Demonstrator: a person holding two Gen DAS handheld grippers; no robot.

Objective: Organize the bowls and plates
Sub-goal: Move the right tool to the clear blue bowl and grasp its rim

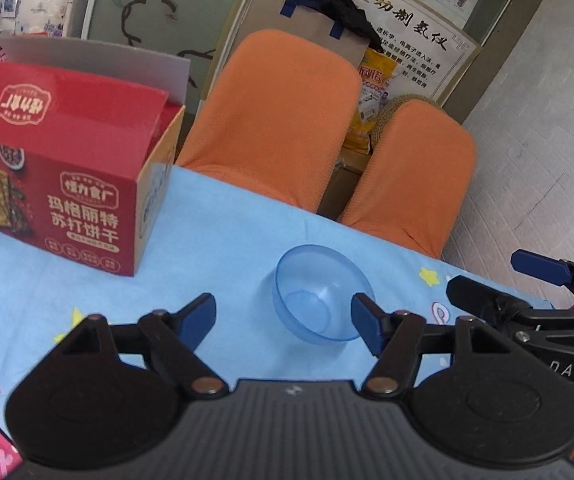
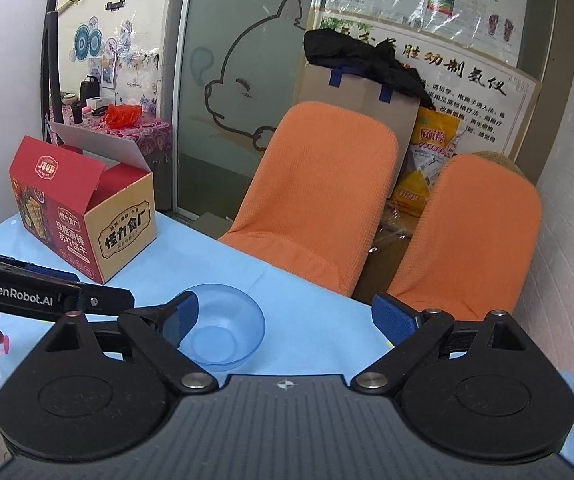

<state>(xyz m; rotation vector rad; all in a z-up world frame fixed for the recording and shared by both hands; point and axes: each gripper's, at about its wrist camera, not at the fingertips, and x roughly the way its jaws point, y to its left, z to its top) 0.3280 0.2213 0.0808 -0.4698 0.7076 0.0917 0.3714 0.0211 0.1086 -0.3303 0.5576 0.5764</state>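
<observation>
Left gripper (image 1: 284, 316) and right gripper (image 2: 287, 318) both spread and empty, blue bowl (image 1: 321, 294) upright just ahead on tablecloth (image 1: 207, 248).

One clear blue bowl (image 1: 321, 294) stands on the worktop (image 1: 215, 236), which wears one light blue cloth printed with stars. One red cracker box (image 1: 67, 184) sits on it too, lid flaps raised. Two orange chairs are drawn up behind: one (image 2: 319, 196) nearer the box, one (image 2: 475, 236) beside it. Behind them I count one brown paper bag (image 2: 351, 92) with two blue handles, one black cloth (image 2: 359, 56) draped over it, and one yellow packet (image 2: 431, 148). Two grippers show, the left gripper (image 1: 283, 316) and the right gripper (image 2: 287, 314), each with two blue-padded fingers
</observation>
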